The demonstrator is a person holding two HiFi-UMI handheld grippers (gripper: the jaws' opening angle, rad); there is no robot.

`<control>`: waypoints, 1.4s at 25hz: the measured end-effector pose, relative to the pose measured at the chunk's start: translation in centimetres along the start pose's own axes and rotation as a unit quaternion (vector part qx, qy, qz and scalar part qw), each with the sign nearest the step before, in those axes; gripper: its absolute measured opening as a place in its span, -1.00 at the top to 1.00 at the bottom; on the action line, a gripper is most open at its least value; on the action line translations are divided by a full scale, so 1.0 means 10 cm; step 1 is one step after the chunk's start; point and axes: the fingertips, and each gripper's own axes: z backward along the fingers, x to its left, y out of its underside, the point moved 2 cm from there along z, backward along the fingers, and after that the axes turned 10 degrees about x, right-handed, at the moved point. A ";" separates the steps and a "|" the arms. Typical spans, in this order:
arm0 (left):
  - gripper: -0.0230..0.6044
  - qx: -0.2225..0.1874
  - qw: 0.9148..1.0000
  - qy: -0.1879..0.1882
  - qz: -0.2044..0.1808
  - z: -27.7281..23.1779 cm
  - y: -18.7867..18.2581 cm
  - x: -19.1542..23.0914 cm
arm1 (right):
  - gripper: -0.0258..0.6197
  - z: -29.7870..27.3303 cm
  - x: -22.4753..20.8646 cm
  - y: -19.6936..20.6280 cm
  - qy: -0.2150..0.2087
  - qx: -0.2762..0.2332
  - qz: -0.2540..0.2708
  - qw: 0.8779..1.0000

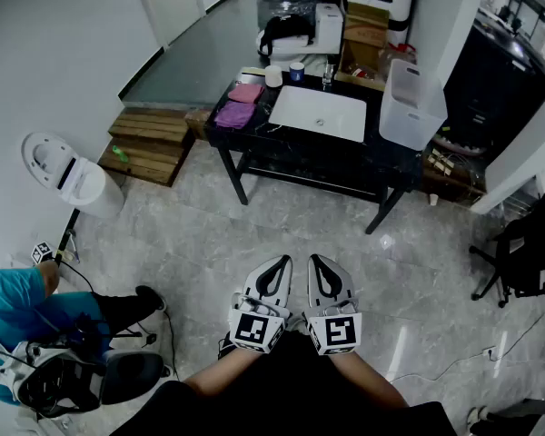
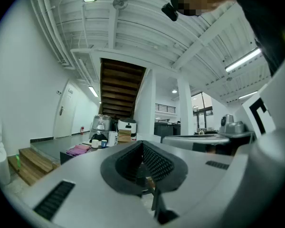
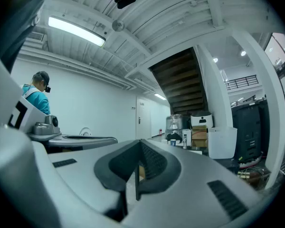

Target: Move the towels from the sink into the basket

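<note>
Head view looks down on both claws held level and close to the body, far short of the work. The left claw (image 1: 278, 267) is clenched with nothing between its jaws, and the right claw (image 1: 320, 265), just beside it, is clenched and empty too.

No towel has been touched, so I judge the step in hand to be the approach. Far ahead of the claws stands the black bench (image 1: 374, 131). At its left end, ahead and a little left of the left claw, lie the pink and purple towels (image 1: 237, 111). They rest on the bench top beside the white sink (image 1: 300, 107), and the basin itself looks bare. The white basket (image 1: 409, 104) stands at the bench's right end, ahead and right of the right claw.

The next move calls for walking up to the bench, opening one claw and bringing it down over the nearest towel.

Open marble floor (image 1: 309, 225) runs straight ahead, so the way in is free. Well left of the left claw are a seated person (image 1: 18, 302), a white toilet (image 1: 68, 173) and wooden steps (image 1: 150, 142) near the bench's left corner. Well right of the right claw is an office chair (image 1: 522, 252). The bench's front edge and splayed legs are what to stop short of.
</note>
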 end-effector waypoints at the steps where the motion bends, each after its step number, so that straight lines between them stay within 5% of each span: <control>1: 0.88 0.000 1.000 -0.001 -0.001 -0.01 0.00 -0.02 | 0.86 0.01 -0.03 0.02 0.000 0.001 0.000 1.000; 10: 0.88 -0.003 1.000 -0.009 0.010 -0.16 0.04 0.16 | 0.86 -0.19 -0.14 0.17 -0.021 0.015 -0.035 0.999; 18: 0.88 0.008 1.000 -0.012 0.020 -0.56 0.10 0.66 | 0.86 -0.76 -0.24 0.10 -0.004 0.016 -0.016 1.000; 35: 0.88 0.031 0.998 -0.011 0.045 -1.83 -0.10 2.68 | 0.86 -3.19 -0.32 -0.27 -0.015 0.083 0.010 0.996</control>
